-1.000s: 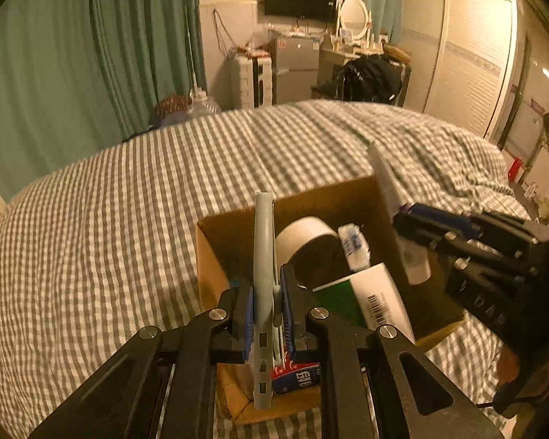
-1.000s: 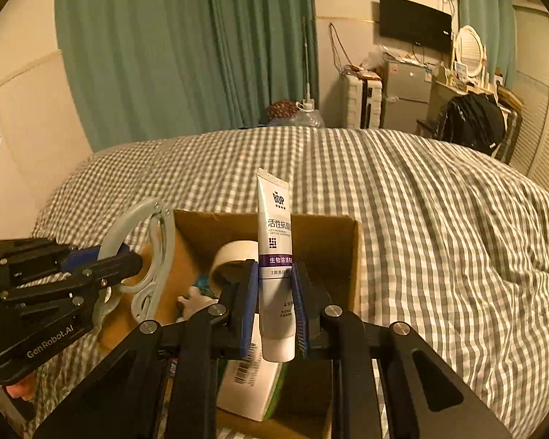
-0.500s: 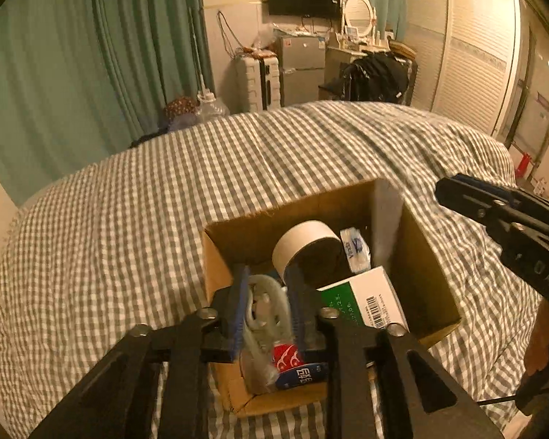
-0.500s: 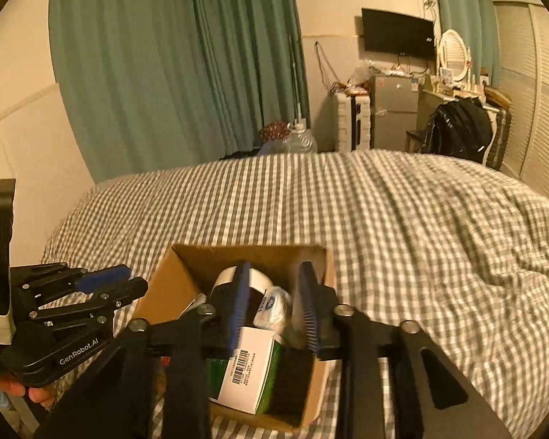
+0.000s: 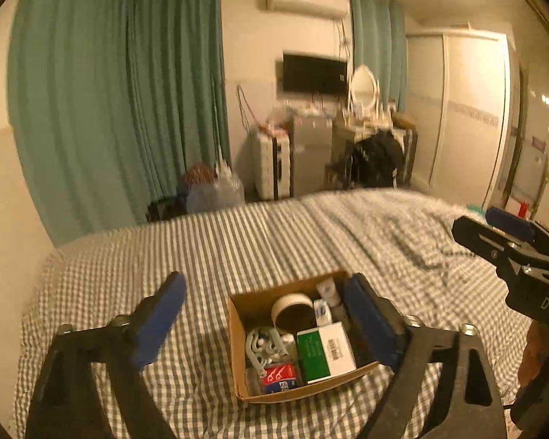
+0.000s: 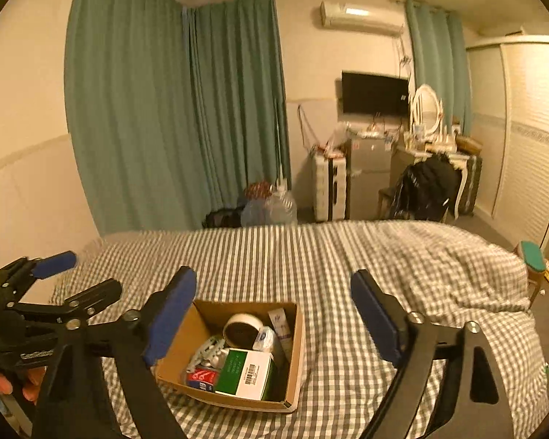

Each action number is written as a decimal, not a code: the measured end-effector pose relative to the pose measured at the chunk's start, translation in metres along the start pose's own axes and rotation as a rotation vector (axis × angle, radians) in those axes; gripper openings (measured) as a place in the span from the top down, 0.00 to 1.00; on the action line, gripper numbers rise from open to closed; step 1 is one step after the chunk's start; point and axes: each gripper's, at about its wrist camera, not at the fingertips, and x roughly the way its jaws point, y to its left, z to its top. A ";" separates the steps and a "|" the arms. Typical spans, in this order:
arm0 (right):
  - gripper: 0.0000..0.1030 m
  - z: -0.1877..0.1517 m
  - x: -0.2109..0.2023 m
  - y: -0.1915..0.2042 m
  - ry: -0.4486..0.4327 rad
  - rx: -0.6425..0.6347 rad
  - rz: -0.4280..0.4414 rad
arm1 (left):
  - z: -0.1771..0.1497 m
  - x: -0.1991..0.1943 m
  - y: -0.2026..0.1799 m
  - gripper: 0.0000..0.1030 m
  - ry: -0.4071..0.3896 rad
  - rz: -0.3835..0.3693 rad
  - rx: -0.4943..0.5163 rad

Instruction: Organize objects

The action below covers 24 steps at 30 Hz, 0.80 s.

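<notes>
An open cardboard box (image 5: 303, 392) (image 6: 293, 358) sits on the checked bed cover. Inside lie a tape roll (image 5: 292, 311) (image 6: 242, 329), a green-and-white carton (image 5: 324, 351) (image 6: 247, 373), a grey snap hook (image 5: 261, 345) (image 6: 208, 351), a red-and-blue pack (image 5: 280, 376) (image 6: 201, 376) and a white toothpaste tube (image 6: 280, 323). My left gripper (image 5: 263, 289) (image 6: 80, 274) hangs well above the box, wide open and holding nothing. Beside it, my right gripper (image 6: 274, 283) (image 5: 488, 226) is just as wide open and bare, also clear of the box.
The bed (image 6: 402, 263) fills the lower half of both views. Green curtains (image 6: 164, 117), a wall TV (image 6: 375, 91), a small fridge and dresser (image 6: 369, 168) and a wardrobe (image 6: 530, 128) stand beyond. A green-topped stool (image 6: 532, 259) is at the bed's right. A hand (image 6: 3, 384) holds the left gripper.
The left gripper let go of the grey snap hook and the right let go of the toothpaste tube; both items now lie in the box. Both grippers opened wide and rose away.
</notes>
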 end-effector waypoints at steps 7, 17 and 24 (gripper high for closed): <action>0.00 0.004 -0.077 0.010 -0.099 -0.024 -0.040 | 0.000 -0.068 -0.004 0.00 -0.126 0.021 -0.021; 0.00 -0.029 -0.109 0.005 -0.123 -0.035 -0.107 | -0.040 -0.096 -0.016 0.00 -0.204 0.073 -0.034; 0.00 -0.083 -0.078 -0.013 -0.114 -0.023 -0.135 | -0.085 -0.077 -0.023 0.00 -0.219 0.091 -0.089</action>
